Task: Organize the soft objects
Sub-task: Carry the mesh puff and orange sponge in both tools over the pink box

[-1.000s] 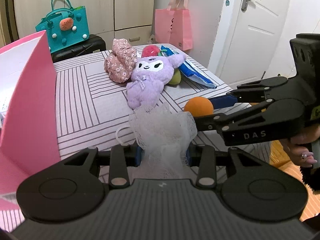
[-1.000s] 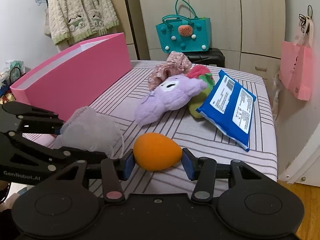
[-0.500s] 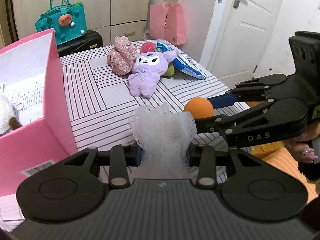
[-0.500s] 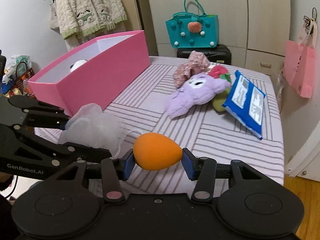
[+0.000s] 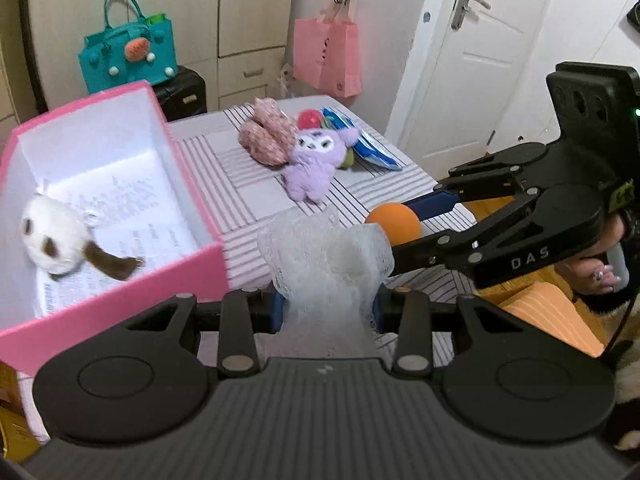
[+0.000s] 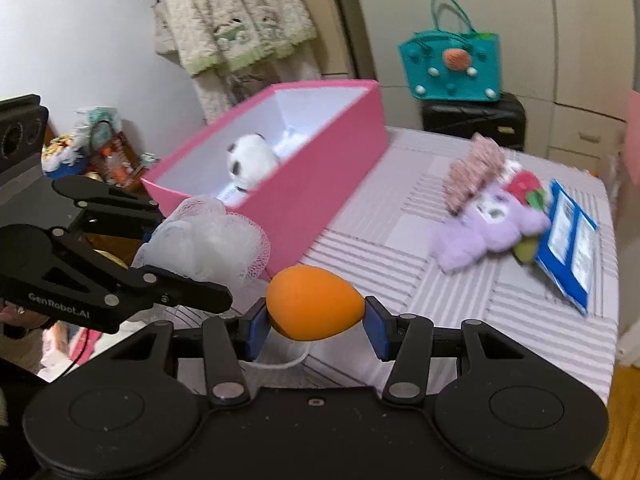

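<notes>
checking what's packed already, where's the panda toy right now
The panda toy lies inside the pink box on a printed paper sheet, at the left of the left wrist view, beside the striped table.

Both grippers are matte black plastic w/ scissor-style linkage arms, silver pivot screws and blue pads on the fingertips; each body has a ribbed top plate btwn two round raised discs. The right gripper (image 5: pixel 416 220) has "DAS" in pale letters on its side, a boxy black head w/ three round holes and a small green light, while the left gripper (image 6: pixel 176 256) reads "GenRobot.AI". The person's right hand (image 5: pixel 600 272) wears a ring, w/ a dark fuzzy cuff and a thin black cable below it.
</notes>
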